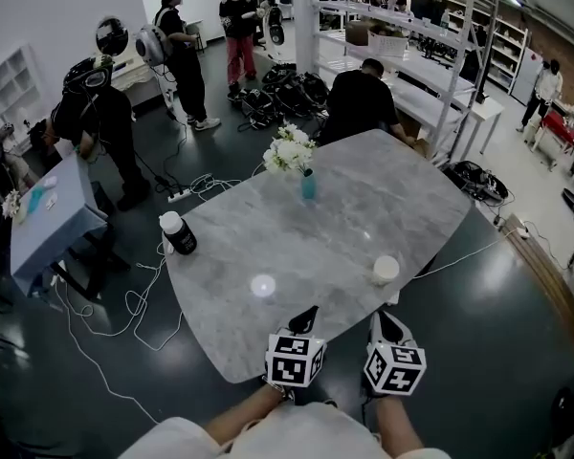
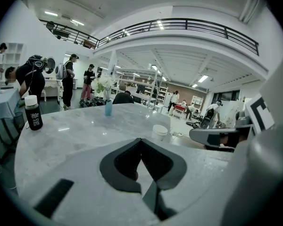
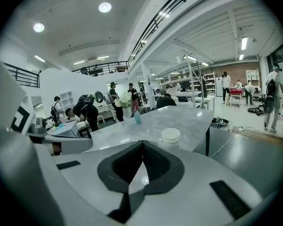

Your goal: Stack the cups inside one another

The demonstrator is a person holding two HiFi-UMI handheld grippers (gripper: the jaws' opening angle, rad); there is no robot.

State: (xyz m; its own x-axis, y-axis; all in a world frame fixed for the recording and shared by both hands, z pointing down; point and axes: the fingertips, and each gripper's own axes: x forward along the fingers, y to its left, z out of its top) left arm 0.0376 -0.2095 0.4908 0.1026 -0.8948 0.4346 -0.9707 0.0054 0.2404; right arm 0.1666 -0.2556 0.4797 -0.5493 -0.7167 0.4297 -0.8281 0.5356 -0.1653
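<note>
Cup-wise, only one white cup (image 1: 386,269) can be made out for certain: it stands upright on the grey marble desk (image 1: 364,208) near its right edge, at about 12 o'clock from the right gripper (image 1: 390,325) and 2 o'clock from the left gripper (image 1: 306,318). Both grippers sit at the desk's near edge, apart from the cup, each with its jaws clenched tip to tip on nothing. A pale round spot (image 1: 262,285) at 11 o'clock from the left gripper may be a second cup or mere glare; I cannot tell which. Each gripper's own body hides the near desk in its view. A black bottle (image 1: 178,232) stands at the desk's 9 o'clock side, a blue vase (image 1: 308,185) of white flowers at 12 o'clock. The person's forearms are cut off at the bottom edge.
</note>
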